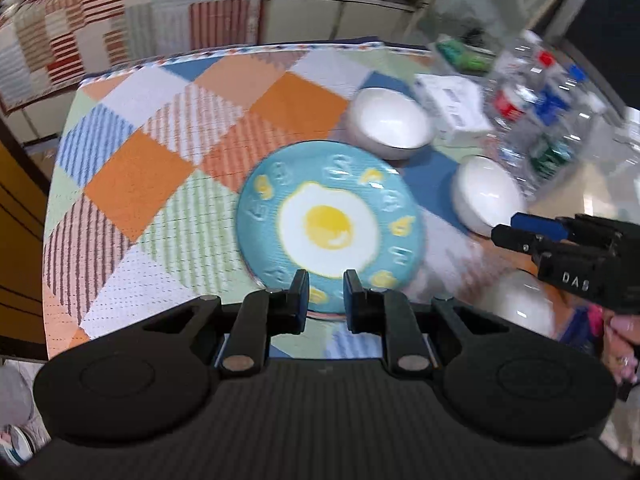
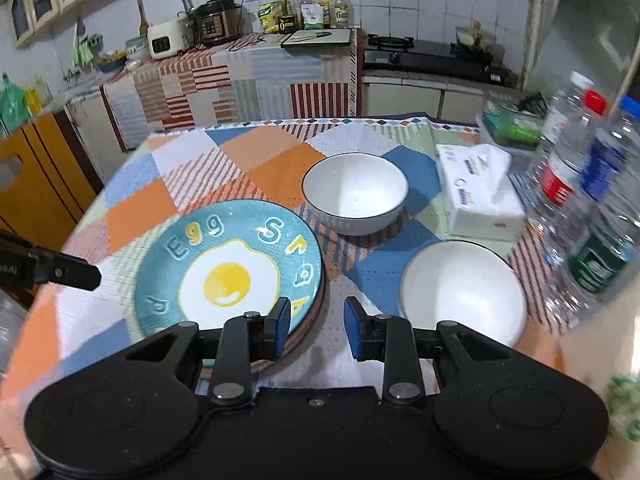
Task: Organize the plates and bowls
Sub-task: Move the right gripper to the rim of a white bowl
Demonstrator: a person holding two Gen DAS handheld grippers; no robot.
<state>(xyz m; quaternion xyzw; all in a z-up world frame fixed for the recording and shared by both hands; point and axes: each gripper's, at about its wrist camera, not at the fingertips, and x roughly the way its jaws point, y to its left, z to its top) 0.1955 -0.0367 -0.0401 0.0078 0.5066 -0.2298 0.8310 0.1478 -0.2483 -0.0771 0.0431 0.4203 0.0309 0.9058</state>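
Note:
A blue plate with a fried-egg picture (image 1: 330,226) (image 2: 230,270) lies on the checked tablecloth, seemingly on top of another plate whose rim shows beneath. My left gripper (image 1: 326,294) is open and empty over the plate's near edge. My right gripper (image 2: 316,326) is open and empty at the plate's right edge; it shows from the side in the left wrist view (image 1: 520,228). One white bowl (image 1: 390,122) (image 2: 356,192) stands behind the plate. A second white bowl (image 1: 486,196) (image 2: 462,292) stands to its right. A third white bowl (image 1: 524,304) shows blurred at the near right.
A tissue box (image 2: 478,192) (image 1: 454,106) and several plastic water bottles (image 2: 576,176) (image 1: 540,92) stand at the table's right. A green container (image 2: 512,126) sits behind them. A covered counter with appliances (image 2: 216,24) runs along the back wall.

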